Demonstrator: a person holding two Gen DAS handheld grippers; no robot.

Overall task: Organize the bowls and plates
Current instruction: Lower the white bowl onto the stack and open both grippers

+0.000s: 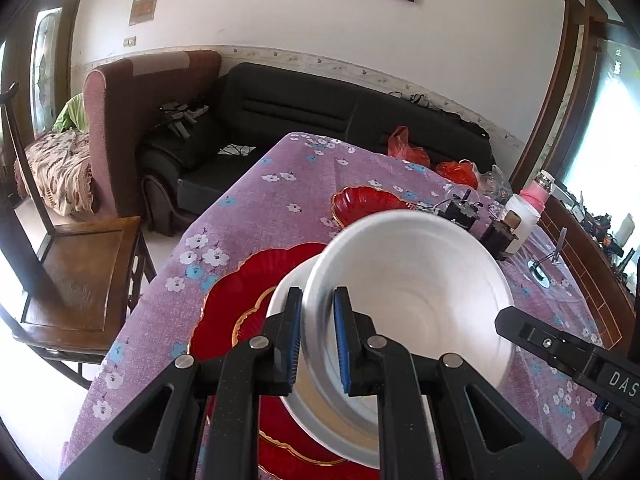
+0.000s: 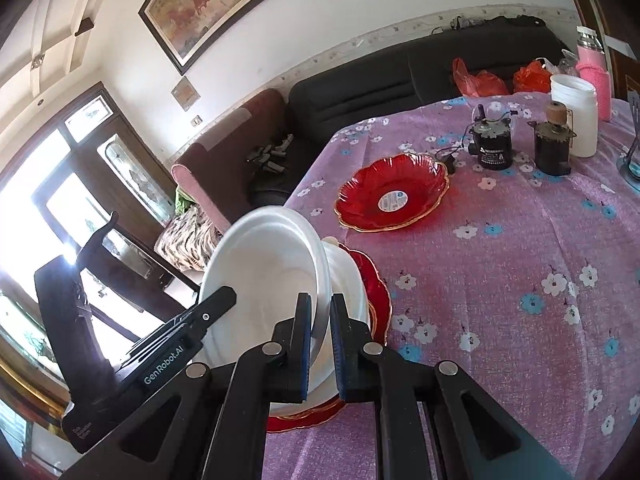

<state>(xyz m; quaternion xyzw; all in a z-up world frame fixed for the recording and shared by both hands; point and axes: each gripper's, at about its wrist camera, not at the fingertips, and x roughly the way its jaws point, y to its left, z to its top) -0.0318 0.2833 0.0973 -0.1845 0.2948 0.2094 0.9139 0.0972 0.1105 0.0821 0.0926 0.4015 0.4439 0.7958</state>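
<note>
The left gripper [image 1: 318, 336] pinches the near rim of a white bowl [image 1: 408, 280], and the right gripper [image 2: 320, 346] clamps the opposite rim, each with one finger inside and one outside. The bowl hangs tilted, its mouth turned toward the left camera, just above a white dish [image 1: 280, 304] on a big red plate [image 1: 236, 300]. Only the right view shows the farther red plate [image 2: 394, 192] whole, with its centre sticker, on the purple tablecloth [image 2: 520, 240].

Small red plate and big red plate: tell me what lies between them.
Only bare flowered tablecloth between the small red plate and the big red plate; the right wrist view shows it.
</note>
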